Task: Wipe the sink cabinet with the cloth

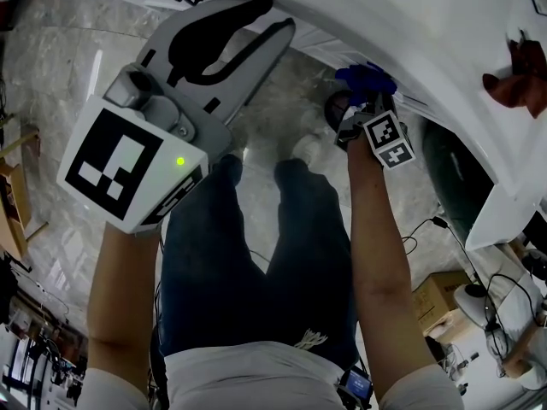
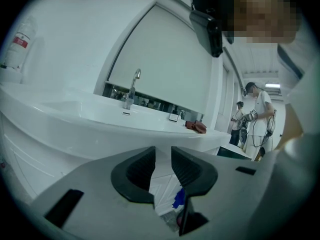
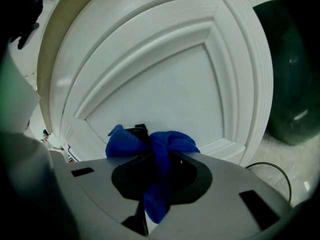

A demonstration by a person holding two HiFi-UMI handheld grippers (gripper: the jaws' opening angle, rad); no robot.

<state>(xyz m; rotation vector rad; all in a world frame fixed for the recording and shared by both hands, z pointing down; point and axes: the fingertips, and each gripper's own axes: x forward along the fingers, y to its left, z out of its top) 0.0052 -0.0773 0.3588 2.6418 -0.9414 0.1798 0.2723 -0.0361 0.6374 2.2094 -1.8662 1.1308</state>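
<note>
The blue cloth (image 3: 167, 143) was clenched in the right gripper's (image 3: 156, 170) fingers, held against the white panelled door of the sink cabinet (image 3: 165, 79). The left gripper (image 2: 162, 170) pointed toward the sink (image 2: 95, 111), its fingers slightly parted and empty.

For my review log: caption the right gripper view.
Right gripper shut on the blue cloth, facing the white cabinet door.

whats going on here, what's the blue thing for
A person stands at a white sink cabinet with a gripper in each hand. The right gripper has its jaws shut on a blue cloth, held right at the cabinet's panelled door for wiping. The left gripper is up near the sink, jaws apart and empty.
</note>
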